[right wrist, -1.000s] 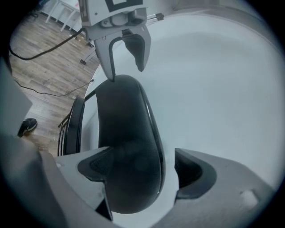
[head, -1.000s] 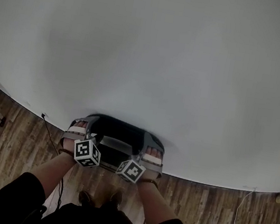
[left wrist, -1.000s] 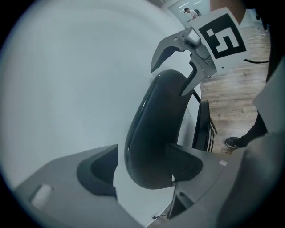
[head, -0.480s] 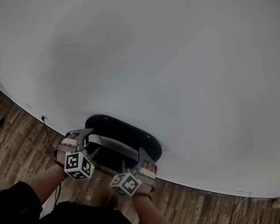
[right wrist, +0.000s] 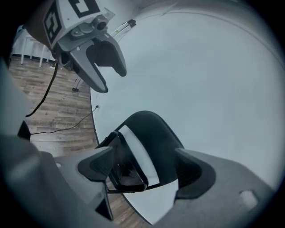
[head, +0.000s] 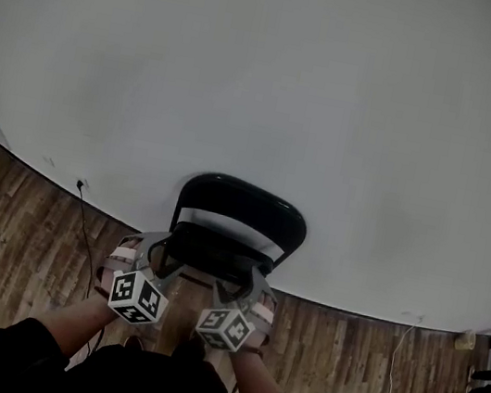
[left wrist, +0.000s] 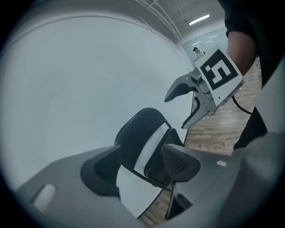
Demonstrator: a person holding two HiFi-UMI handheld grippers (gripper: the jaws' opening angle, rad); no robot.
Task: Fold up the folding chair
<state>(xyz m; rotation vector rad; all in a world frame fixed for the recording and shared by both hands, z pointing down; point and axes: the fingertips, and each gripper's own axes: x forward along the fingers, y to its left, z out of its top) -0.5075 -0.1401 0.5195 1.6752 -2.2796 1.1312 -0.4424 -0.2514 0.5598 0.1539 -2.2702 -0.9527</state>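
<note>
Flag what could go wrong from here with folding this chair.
The jaws of the left gripper, just now closing, stand apart with the seat between them, ungripped; the right gripper is open too, so the seat could slip. The chair stands close to the wall and might knock it. A cable on the floor beside it could snag.

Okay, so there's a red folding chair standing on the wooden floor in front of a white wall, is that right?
Not quite. The folding chair is black, not red, as the head view shows. The rest holds: it stands on the wooden floor in front of the white wall.
</note>
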